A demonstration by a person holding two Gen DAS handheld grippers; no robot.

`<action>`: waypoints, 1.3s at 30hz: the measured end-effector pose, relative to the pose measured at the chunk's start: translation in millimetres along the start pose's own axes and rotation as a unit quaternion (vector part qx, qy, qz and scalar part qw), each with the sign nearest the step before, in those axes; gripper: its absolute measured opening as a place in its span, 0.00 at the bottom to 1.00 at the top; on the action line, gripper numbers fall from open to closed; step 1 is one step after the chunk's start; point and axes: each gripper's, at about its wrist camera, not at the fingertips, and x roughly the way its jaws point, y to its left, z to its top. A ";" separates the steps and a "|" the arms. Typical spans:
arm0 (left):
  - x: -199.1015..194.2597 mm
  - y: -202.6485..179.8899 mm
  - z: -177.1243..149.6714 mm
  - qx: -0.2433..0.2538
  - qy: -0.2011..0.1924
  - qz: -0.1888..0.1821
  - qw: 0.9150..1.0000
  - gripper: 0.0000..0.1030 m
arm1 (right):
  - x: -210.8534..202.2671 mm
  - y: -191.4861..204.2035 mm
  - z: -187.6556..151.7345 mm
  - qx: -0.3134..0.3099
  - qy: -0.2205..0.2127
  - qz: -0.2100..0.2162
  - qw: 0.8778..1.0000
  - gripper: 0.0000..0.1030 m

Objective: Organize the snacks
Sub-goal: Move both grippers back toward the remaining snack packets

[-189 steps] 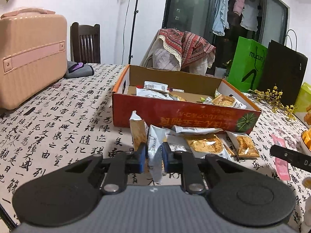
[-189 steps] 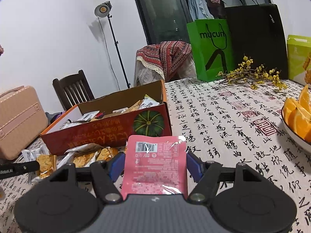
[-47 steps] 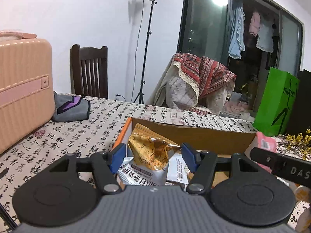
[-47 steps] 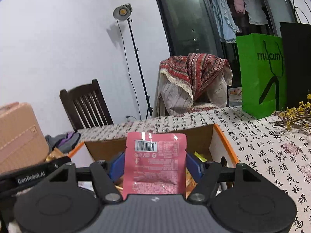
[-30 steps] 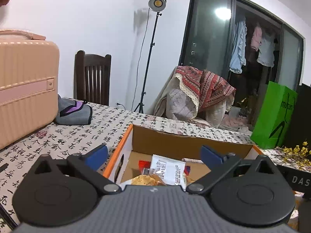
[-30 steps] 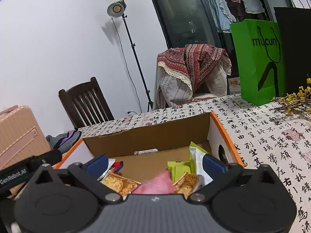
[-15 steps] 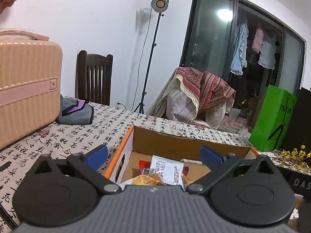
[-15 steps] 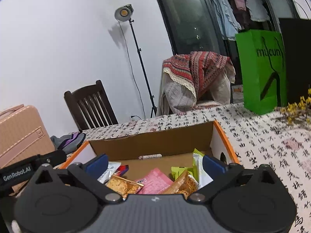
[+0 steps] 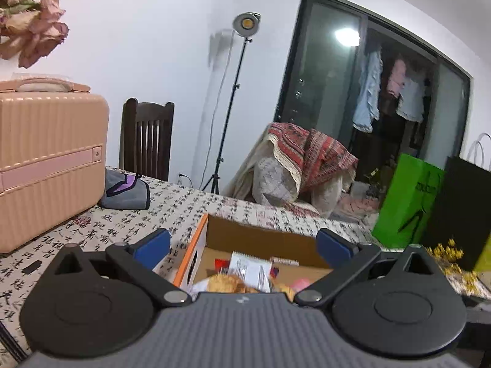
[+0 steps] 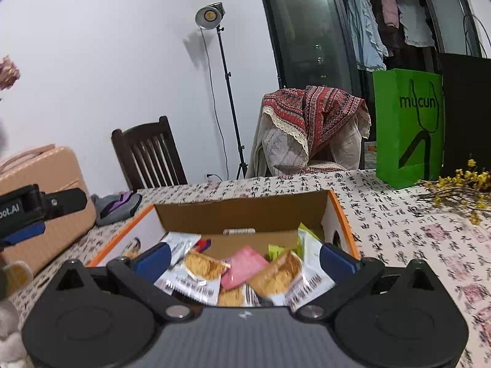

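An orange cardboard box [image 10: 340, 211] sits on the calligraphy tablecloth and holds several snack packets. In the right wrist view a pink packet [image 10: 242, 266] lies among cracker packets [image 10: 202, 268]. My right gripper [image 10: 244, 257] is open and empty, just above the box's near side. My left gripper [image 9: 242, 245] is open and empty, above the box's [image 9: 196, 242] near left part; a white packet [image 9: 250, 268] lies inside. The left gripper's side also shows at the left of the right wrist view [image 10: 23, 233].
A pink suitcase [image 9: 46, 165] stands on the table at left, with a grey pouch [image 9: 125, 191] beside it. A green paper bag [image 10: 408, 125], a black bag [image 10: 466, 107] and yellow flowers [image 10: 460, 190] stand at back right. A wooden chair [image 10: 147, 156] is behind the table.
Both grippers opened about a second ago and dropped their packets into the box: the left a cracker packet, the right the pink one. Both have since drawn back slightly.
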 end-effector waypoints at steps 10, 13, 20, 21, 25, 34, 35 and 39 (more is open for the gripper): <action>-39.8 34.7 -36.2 0.028 0.037 0.008 0.999 1.00 | -55.4 2.9 -35.0 -0.024 0.017 -0.009 1.000 1.00; -48.3 49.4 -49.2 0.031 0.049 0.014 0.998 1.00 | -63.0 2.3 -48.1 -0.025 0.029 -0.005 0.999 1.00; -65.8 71.2 -71.3 0.031 0.059 0.014 0.998 1.00 | -76.8 6.1 -83.1 -0.028 0.060 -0.004 0.998 1.00; -67.5 72.1 -73.9 0.034 0.057 0.010 0.998 1.00 | -78.6 6.7 -87.0 -0.028 0.063 -0.005 0.998 1.00; -65.5 72.6 -81.0 0.051 0.055 0.004 0.997 1.00 | -81.7 5.7 -94.3 -0.027 0.068 -0.007 0.997 1.00; -56.9 74.5 -93.3 0.056 0.050 0.014 0.997 1.00 | -78.8 -0.1 -99.6 -0.020 0.078 -0.021 0.997 1.00; -56.4 74.9 -94.0 0.056 0.051 0.014 0.997 1.00 | -78.4 -0.3 -99.0 -0.019 0.078 -0.023 0.996 1.00; -55.0 77.1 -93.8 0.049 0.053 0.008 0.997 1.00 | -73.8 -1.5 -98.8 -0.017 0.082 -0.028 0.996 1.00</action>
